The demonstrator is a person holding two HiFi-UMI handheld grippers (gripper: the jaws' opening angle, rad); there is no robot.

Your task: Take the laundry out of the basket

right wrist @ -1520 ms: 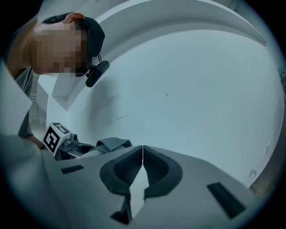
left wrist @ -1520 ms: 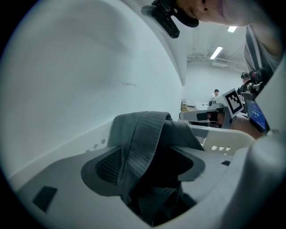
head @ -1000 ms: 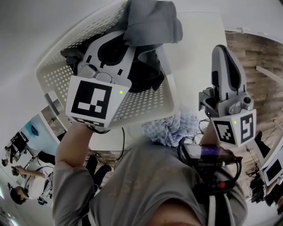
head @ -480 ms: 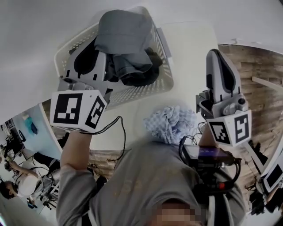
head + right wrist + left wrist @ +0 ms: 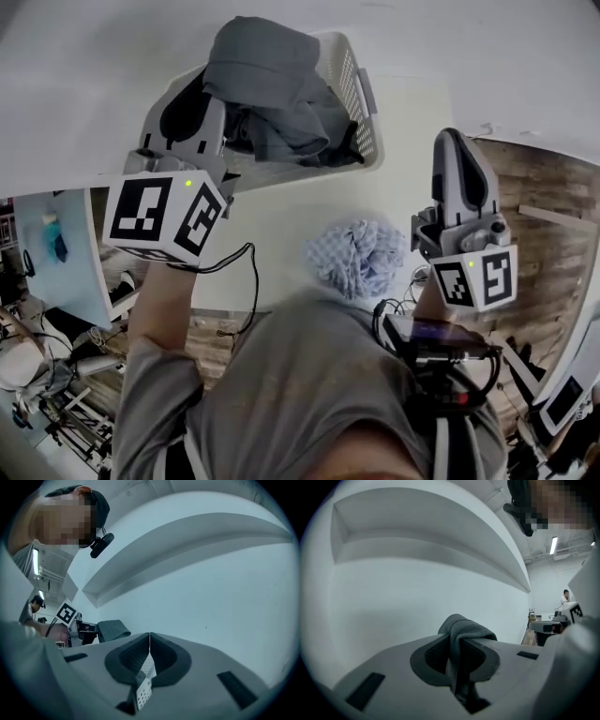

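Note:
A white perforated laundry basket (image 5: pixel 354 70) stands at the far end of the white table (image 5: pixel 281 211). My left gripper (image 5: pixel 208 86) is shut on a grey garment (image 5: pixel 262 61), which hangs raised over the basket's near rim. In the left gripper view the grey cloth (image 5: pixel 461 632) is pinched between the pads and bulges over the tips. More dark and grey laundry (image 5: pixel 314 136) lies in the basket. At the right, my right gripper (image 5: pixel 452 141) is held up in the air, shut, with nothing at its tips (image 5: pixel 149 637).
A blue-and-white checked cloth (image 5: pixel 361 258) lies bunched on the table's near edge, close to the person's chest. Wooden floor (image 5: pixel 553 187) shows to the right. In the right gripper view the left gripper with the grey garment (image 5: pixel 112 630) is at the left.
Both grippers have risen. The left one has pulled the grey garment up and out above the basket, which now looks smaller and farther off. The right gripper stays shut and empty.

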